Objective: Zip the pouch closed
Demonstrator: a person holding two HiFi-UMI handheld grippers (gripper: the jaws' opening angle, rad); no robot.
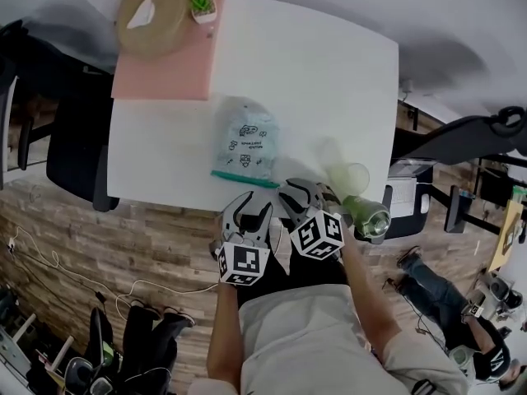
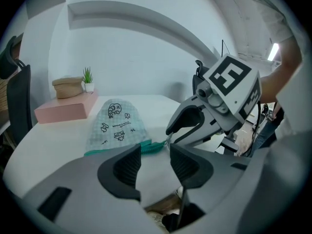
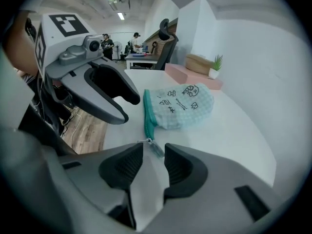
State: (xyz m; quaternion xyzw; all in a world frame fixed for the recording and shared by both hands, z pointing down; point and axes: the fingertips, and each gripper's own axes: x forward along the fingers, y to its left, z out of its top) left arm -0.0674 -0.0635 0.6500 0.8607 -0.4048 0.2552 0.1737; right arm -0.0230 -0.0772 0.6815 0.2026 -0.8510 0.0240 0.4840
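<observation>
Both sets of jaws apart, empty; right gripper should pinch the zipper pull squarely, left gripper pin the pouch.

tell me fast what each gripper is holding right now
Left gripper: open, holding nothing.
Right gripper: open, zipper pull at its tips, not gripped.

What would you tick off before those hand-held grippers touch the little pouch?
1. Pouch lies on the table: ok.
2. Zipper pull visible just ahead of the right hand-held gripper: ok.
3. Right jaws apart, empty: ok.
4. Left hand-held gripper jaws apart, empty: ok.
5. Pouch held steady: not ok, nothing touches it.
6. How far the zipper is open: cannot tell.
</observation>
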